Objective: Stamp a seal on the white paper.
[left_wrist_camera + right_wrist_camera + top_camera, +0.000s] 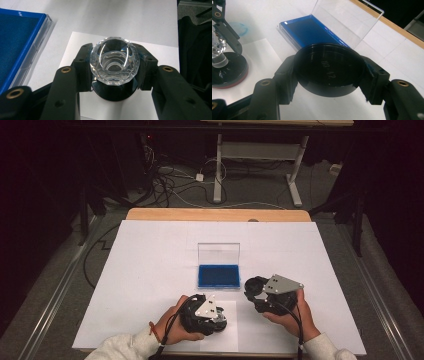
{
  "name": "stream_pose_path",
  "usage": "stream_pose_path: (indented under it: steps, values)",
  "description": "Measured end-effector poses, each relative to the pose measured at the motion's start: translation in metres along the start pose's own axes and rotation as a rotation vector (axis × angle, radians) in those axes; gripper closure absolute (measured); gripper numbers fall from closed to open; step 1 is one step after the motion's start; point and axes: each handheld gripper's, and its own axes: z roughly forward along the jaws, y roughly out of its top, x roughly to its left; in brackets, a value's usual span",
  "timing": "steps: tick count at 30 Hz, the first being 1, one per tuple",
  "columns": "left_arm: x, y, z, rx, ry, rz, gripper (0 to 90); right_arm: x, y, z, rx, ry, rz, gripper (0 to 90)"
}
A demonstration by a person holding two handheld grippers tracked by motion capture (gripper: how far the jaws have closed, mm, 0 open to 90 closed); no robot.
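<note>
Left tool (113, 66) clamped on faceted crystal knob (114, 60) over its black round base (113, 93), right tool (329, 75) gripping black round lid (329, 71), open blue case (218, 275) beyond on white bench (150, 260)

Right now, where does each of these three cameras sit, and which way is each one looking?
High view: fixed above the person's side, looking forward and down on the white table; both forearms, the left gripper and the right gripper show.
Left gripper view: rides that gripper, looking along its black jaws, shut on a faceted crystal piece above a black base.
Right gripper view: rides that gripper, its jaws shut on a round black lid.
Shared: the open blue case appears in all three; the right gripper view also shows the crystal piece.
</note>
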Motion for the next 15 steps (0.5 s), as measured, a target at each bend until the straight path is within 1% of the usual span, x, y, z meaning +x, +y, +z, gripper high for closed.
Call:
stream_pose_path:
  steps: [2,5,6,8,9,11,15]
  values:
    - [0.0004,-0.0004,0.0001,-0.003,-0.003,-0.004,54.2,-0.0002,0.0001,-0.0004,-0.002,0.001,0.002,38.8]
    - [-0.0004,0.0009,-0.0002,0.01,0.007,0.006,54.2,0.0,0.0005,-0.0006,0.0,0.003,-0.001,38.9]
    - [-0.0001,0.0011,-0.0001,0.009,0.003,-0.002,54.2,0.0001,0.0006,-0.0005,0.0,0.002,-0.004,38.8]
    - [0.0,0.0019,-0.0004,0.017,0.004,0.003,54.2,0.0003,0.0008,-0.0005,0.002,0.001,-0.006,38.8]
    - [-0.0003,0.0018,0.0,0.013,0.005,-0.003,54.2,0.0006,0.0009,-0.0006,0.0,0.0,-0.007,38.8]
    - [0.0003,0.0029,-0.0008,0.023,0.002,-0.003,54.2,0.0004,0.001,-0.001,0.0,0.001,-0.006,38.8]
    - [0.0008,0.005,-0.0017,0.022,0.005,-0.009,54.3,-0.0001,0.0009,-0.0006,0.008,0.002,-0.009,38.9]
